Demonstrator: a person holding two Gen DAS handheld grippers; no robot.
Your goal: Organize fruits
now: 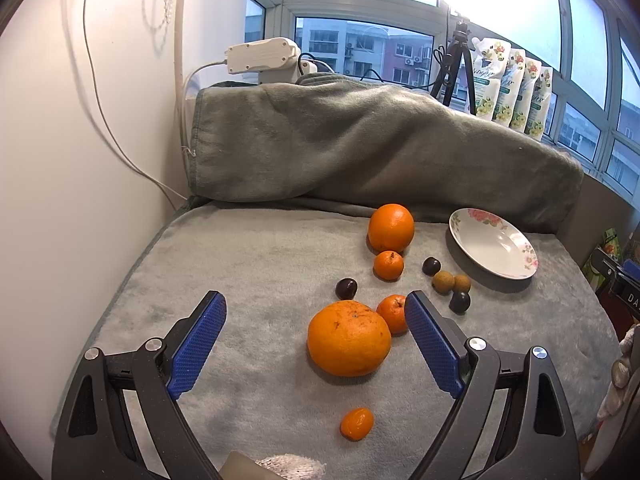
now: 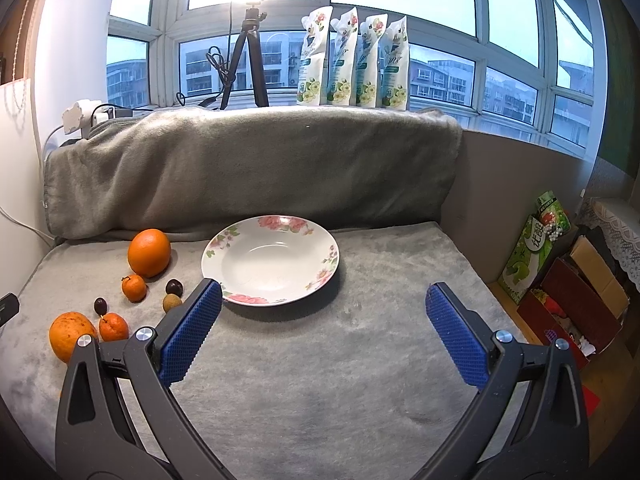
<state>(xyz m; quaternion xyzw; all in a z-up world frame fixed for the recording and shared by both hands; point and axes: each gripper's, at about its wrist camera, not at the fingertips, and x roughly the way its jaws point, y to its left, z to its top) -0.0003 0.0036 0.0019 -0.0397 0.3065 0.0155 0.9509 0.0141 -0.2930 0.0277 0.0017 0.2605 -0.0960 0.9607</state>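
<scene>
A large orange (image 1: 349, 338) lies between the fingers of my open left gripper (image 1: 316, 308), nearer the right finger, with a small mandarin (image 1: 393, 313) beside it. A kumquat (image 1: 357, 423) sits closer to me. Farther off are a round orange (image 1: 391, 227), another mandarin (image 1: 388, 265), three dark plums (image 1: 346, 288) and two longans (image 1: 443, 281). The floral white plate (image 1: 492, 248) lies empty at the far right. My right gripper (image 2: 322, 300) hangs open and empty just in front of the plate (image 2: 270, 260); the fruit (image 2: 149, 252) lies to its left.
A grey fleece covers the table (image 2: 320, 380) and a raised bank (image 1: 360, 144) behind it. A white wall (image 1: 80, 160) with cables stands left. Refill pouches (image 2: 354, 60) and a tripod (image 2: 248, 60) stand on the windowsill. Cardboard boxes (image 2: 572, 292) sit on the floor at right.
</scene>
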